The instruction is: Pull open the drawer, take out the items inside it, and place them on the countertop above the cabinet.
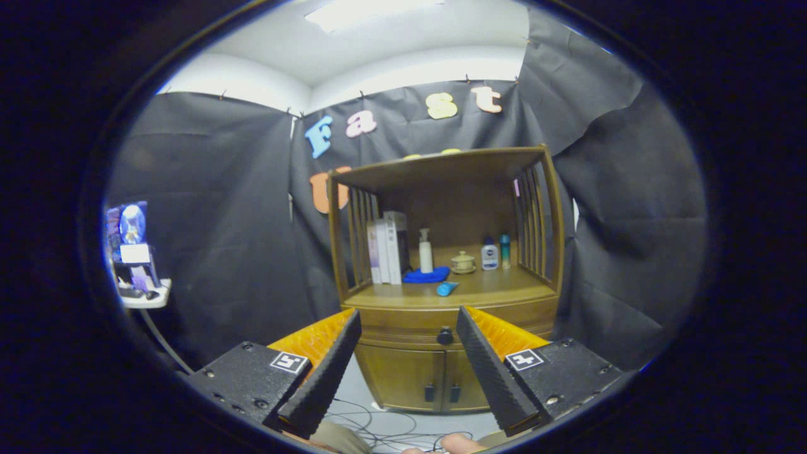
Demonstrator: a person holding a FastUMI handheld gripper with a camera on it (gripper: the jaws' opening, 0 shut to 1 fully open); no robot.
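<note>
A brown wooden cabinet stands some way ahead against the black cloth wall. Its drawer sits closed under the countertop, with a dark round knob showing between my fingers. My gripper is open, well short of the cabinet, with nothing between its black ridged fingers. The drawer's contents are hidden. On the countertop lie a blue cloth and a blue tube.
Books, a white pump bottle, a small lidded jar and two small bottles stand at the countertop's back. Two lower cabinet doors are closed. Cables lie on the floor. A small white stand with items is at the left.
</note>
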